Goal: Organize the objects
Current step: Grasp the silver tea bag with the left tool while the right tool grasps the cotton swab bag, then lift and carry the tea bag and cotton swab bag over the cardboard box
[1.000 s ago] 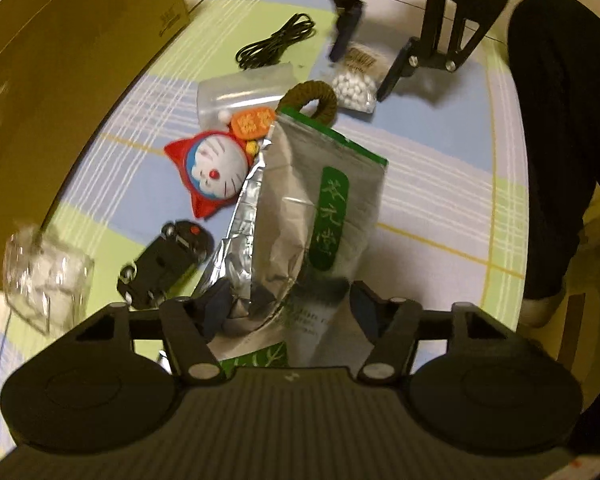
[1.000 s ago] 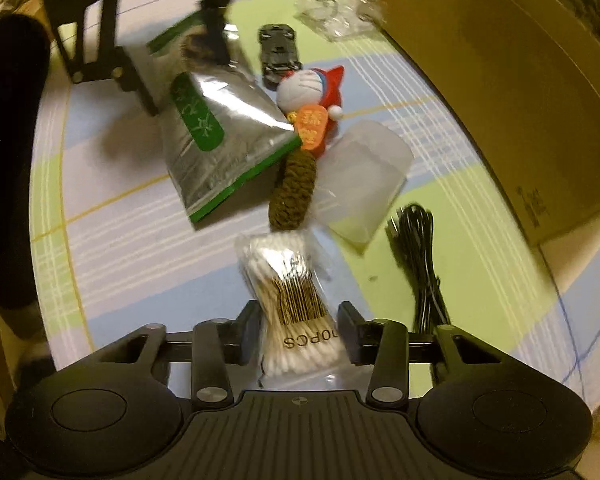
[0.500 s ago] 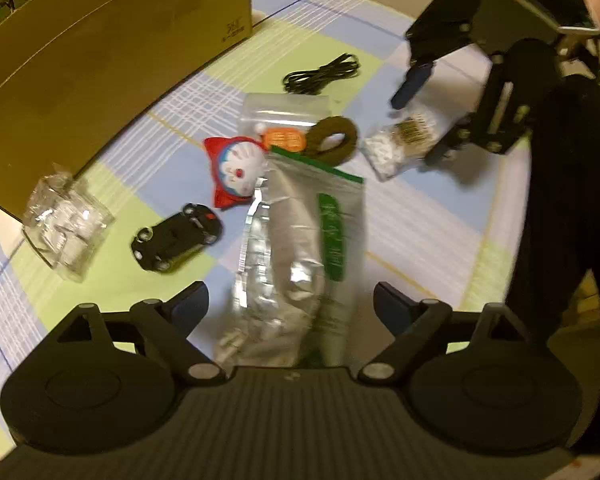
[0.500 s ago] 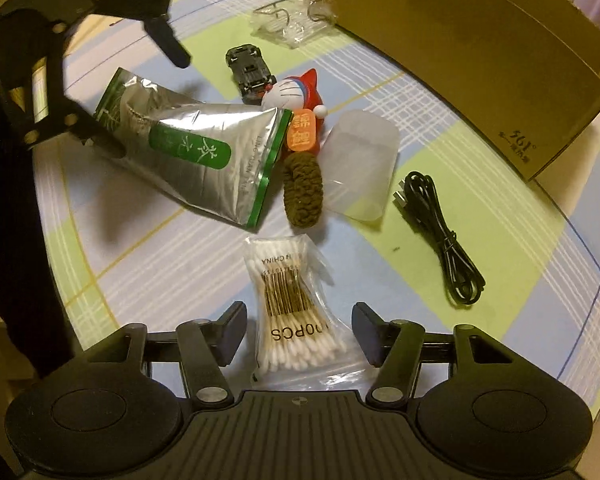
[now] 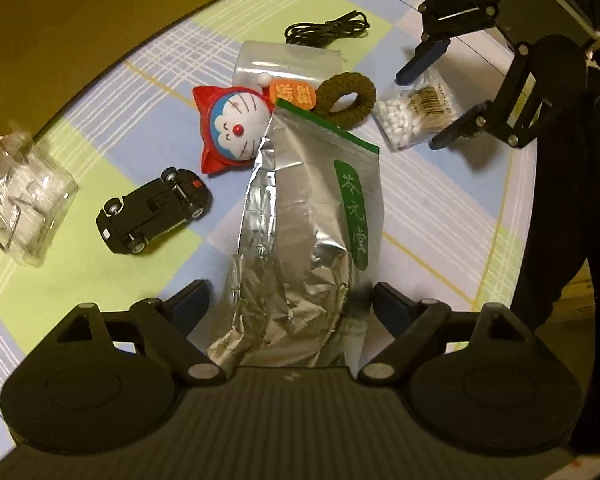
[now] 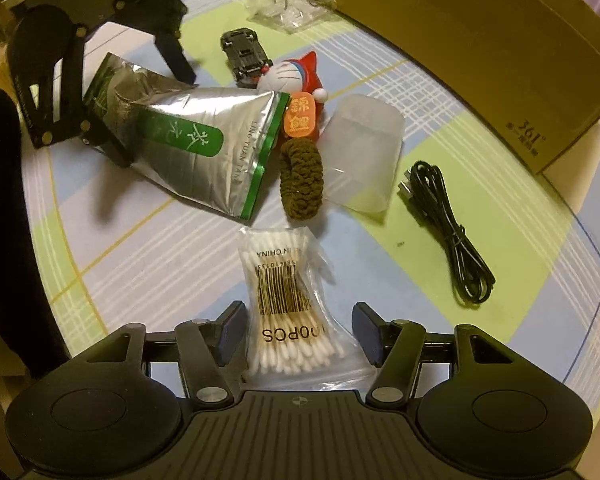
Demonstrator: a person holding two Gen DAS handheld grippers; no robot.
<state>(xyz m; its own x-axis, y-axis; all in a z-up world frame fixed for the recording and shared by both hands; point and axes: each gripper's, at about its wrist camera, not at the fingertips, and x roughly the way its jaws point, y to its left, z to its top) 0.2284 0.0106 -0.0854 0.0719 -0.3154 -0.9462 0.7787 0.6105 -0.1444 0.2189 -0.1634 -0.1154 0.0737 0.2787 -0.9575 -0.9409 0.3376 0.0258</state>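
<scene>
Foil tea pouch [image 5: 312, 224] is lying on the checked surface [image 5: 440, 208], top edge overlapping the cat figurine [image 5: 232, 128]; light, crinkly, slippery, so I'd be pinching it across the flat lower body. Left tool [image 5: 290, 300] is straddling its bottom end, jaws spread wide, pads not pressing on it. Cotton swab bag [image 6: 288, 292] is sitting just below the brown hair tie [image 6: 302, 178]; soft, light, slick plastic, best taken mid-pack. Right tool [image 6: 298, 330] is standing spread either side of it, pads clear, holding nothing.
</scene>
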